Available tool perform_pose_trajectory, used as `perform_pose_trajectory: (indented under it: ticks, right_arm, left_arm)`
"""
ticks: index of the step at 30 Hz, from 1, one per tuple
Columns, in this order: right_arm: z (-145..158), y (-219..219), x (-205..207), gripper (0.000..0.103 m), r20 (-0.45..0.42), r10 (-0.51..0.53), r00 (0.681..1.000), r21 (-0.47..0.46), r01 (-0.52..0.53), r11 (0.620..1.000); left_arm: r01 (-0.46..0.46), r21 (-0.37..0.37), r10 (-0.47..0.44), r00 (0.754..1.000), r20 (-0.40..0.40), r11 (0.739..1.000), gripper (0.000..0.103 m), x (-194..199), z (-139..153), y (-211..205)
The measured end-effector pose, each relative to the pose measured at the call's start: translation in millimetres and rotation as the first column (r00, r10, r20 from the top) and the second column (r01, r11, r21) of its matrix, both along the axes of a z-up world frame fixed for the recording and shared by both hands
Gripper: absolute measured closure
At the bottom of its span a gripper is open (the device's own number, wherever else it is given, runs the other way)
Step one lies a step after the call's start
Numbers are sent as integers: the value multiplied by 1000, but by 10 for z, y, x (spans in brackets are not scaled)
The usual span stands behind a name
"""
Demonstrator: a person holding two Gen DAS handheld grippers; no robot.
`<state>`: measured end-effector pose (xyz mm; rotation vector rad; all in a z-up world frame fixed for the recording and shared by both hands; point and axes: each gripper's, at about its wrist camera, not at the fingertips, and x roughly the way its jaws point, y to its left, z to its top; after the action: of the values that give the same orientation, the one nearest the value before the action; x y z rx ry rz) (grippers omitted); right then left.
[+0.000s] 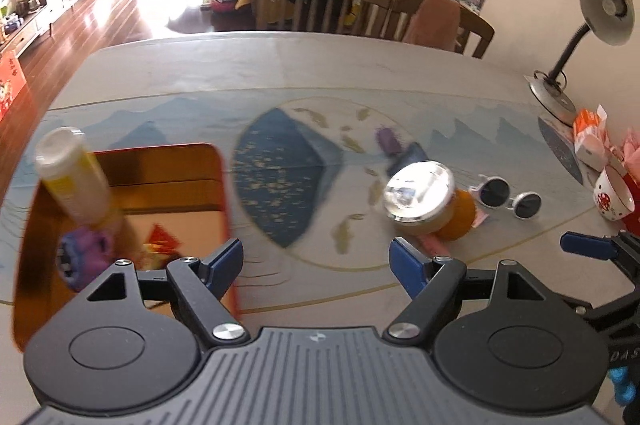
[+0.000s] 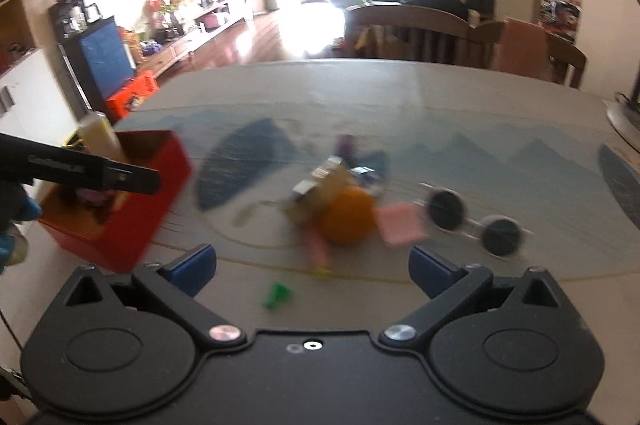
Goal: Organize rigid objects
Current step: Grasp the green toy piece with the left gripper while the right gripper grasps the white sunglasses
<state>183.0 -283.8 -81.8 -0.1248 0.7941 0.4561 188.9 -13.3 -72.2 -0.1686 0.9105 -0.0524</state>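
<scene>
A red box (image 1: 218, 185) (image 2: 160, 193) stands at the left of the table, with a yellow white-capped bottle (image 1: 74, 173) (image 2: 102, 141) and a purple toy (image 1: 86, 251) in it. A silver-lidded jar (image 1: 420, 195) (image 2: 320, 185) lies by an orange ball (image 1: 460, 221) (image 2: 348, 221). White round sunglasses (image 1: 510, 197) (image 2: 472, 219) lie to their right. A pink pad (image 2: 400, 225), a pink stick (image 2: 318, 251) and a green piece (image 2: 276, 295) lie close by. My left gripper (image 1: 318, 259) is open and empty beside the box. My right gripper (image 2: 312, 265) is open and empty, short of the ball.
A purple and a blue small object (image 1: 400, 145) lie behind the jar. A desk lamp (image 1: 560, 81), a white-and-red cup (image 1: 612, 197) and orange packets (image 1: 590, 133) stand at the right edge. Wooden chairs (image 1: 320, 1) line the far side.
</scene>
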Motion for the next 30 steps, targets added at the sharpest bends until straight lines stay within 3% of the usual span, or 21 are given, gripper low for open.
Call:
perform_pose_trajectory:
  ticks: [11,19,30]
  right_arm:
    - [-131,-666,380,1,6,-66,998,-71,66,995]
    - [-294,-767,848,1,-44,104,994,-195,-111,974]
    - [-600,-624,1365,7,-149,250,957,-220,-279,935]
  left_arm:
    - [95,37,-91,992,-92,995,23,151,-417,-772]
    - [179,80,-169,978,-120,981,23,137,-596,-1143]
    - [183,110,-163,972,-170,977,23,162,-819,-1268]
